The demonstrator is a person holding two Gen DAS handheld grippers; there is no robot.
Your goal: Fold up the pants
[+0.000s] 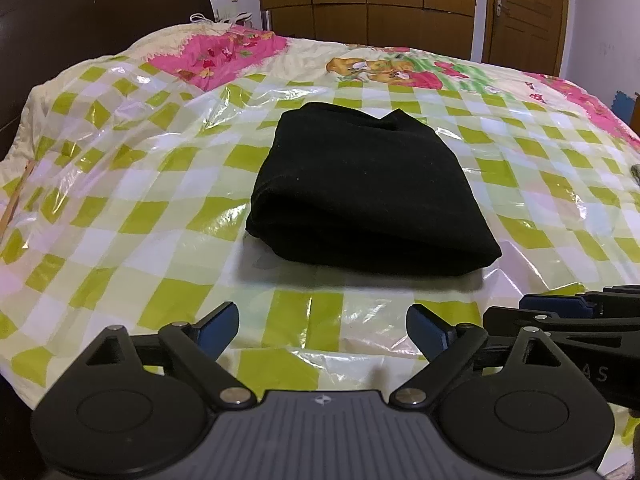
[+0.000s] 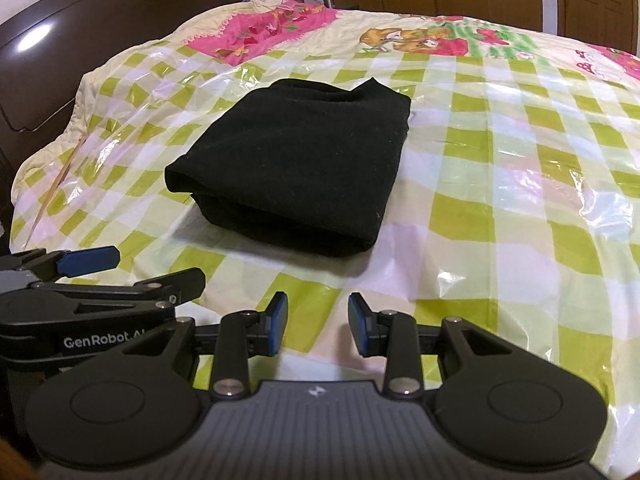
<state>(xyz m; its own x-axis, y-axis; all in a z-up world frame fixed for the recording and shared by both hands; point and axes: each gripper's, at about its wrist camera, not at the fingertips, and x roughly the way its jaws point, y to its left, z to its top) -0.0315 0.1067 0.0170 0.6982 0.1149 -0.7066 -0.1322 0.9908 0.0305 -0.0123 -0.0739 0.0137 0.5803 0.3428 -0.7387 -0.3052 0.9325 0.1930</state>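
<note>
Black pants (image 1: 368, 192) are lying folded, long axis running away from us; we are holding left gripper (image 1: 322, 330) and right gripper (image 2: 318, 322) released, empty, short of the near edge; left looking marginally closer.

A: What do the pants (image 1: 368, 188) look like to you?

B: I see soft black cloth, a bit fuzzy, not shiny at all.

A: And under them?

B: A thin plastic sheet (image 1: 168, 240) with green and white squares. It looks slick, crinkly and shiny. At the far edge of the bed I see a cloth quilt (image 1: 228, 56), dull and soft.

A: My left gripper (image 1: 322, 332)?

B: Black plastic, smooth and dull, with small shiny metal pins. Its pads (image 1: 218, 330) look like blue rubber. The right gripper (image 2: 318, 322) looks the same.

A: The headboard (image 2: 80, 40)?

B: Dark wood, glossy. The wardrobe (image 1: 368, 0) is brown wood, less shiny.
</note>
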